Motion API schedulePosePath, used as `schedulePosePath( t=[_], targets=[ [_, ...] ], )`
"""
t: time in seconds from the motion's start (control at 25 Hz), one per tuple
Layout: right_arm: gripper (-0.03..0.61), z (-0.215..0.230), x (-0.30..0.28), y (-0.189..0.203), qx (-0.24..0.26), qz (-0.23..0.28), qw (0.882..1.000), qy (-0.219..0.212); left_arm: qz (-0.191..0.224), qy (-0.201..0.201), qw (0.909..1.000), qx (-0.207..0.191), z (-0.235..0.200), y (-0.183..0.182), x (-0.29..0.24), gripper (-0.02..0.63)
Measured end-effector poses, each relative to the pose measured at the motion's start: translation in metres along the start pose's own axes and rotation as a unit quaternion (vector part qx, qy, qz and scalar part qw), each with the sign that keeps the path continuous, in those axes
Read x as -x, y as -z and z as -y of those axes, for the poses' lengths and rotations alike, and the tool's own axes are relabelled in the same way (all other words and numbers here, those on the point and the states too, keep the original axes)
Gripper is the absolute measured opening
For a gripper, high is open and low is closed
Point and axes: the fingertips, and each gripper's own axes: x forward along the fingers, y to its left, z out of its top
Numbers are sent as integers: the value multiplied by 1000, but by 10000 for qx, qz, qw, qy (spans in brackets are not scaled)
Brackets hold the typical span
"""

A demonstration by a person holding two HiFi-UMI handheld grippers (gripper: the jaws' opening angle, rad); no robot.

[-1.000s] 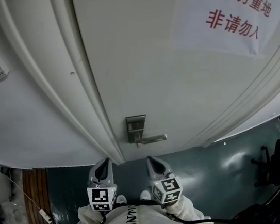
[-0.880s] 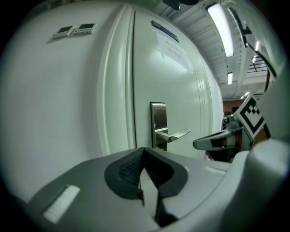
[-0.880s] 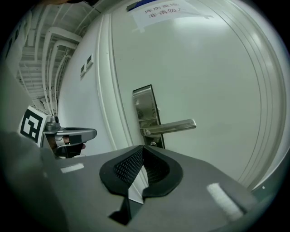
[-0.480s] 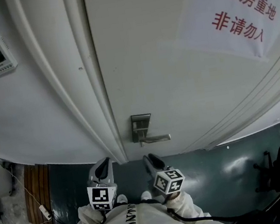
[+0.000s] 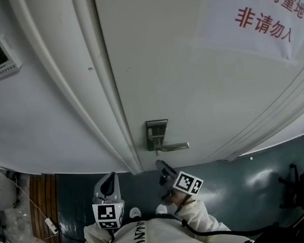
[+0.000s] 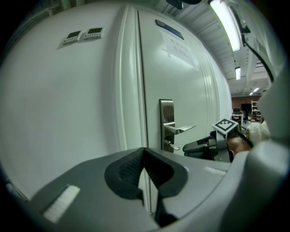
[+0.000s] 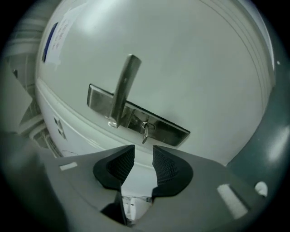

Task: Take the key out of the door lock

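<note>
A white door (image 5: pixel 191 84) stands shut over a dark green floor (image 5: pixel 234 182). A paper sign (image 5: pixel 262 8) with red letters hangs high above the metal lock plate (image 5: pixel 157 134). The key (image 7: pixel 145 131) sits in the plate, just below the handle (image 7: pixel 121 90). The left tongs (image 6: pixel 145 168) are pinched together and empty, down and left of the plate. The right tongs (image 7: pixel 140 165) have just been opening and stand wide, with nothing between them, near the plate. Since a second ago they have rolled onto their side.

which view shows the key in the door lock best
The right gripper view: the key sticks out of the lock plate near the middle, large and unobstructed. The left gripper view shows it small, side-on, below the handle. In the head view the key is too small to make out.
</note>
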Motion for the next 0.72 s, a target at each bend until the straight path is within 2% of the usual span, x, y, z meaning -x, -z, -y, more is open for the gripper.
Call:
schedulePosePath(
  t=[0.08, 0.16, 0.4, 0.52, 0.72],
  targets=[
    [127, 5, -3, -3, -635, 175, 9977, -165, -36, -6, 10000, 10, 0, 3, 2, 0],
    [126, 10, -6, -7, -1059, 356, 9934, -257, -58, -14, 10000, 46, -2, 4, 4, 0],
    [123, 15, -18, -16, -1789, 619, 9799, -633, -69, -16, 9999, 79, -4, 6, 3, 0],
    [106, 16, -24, -17, -1999, 652, 9752, -693, -60, -33, 10000, 55, -5, 4, 4, 0],
    [90, 15, -32, -19, -2075, 618, 9737, -713, -37, -100, 9999, 61, -9, 2, 7, 0]
  ],
)
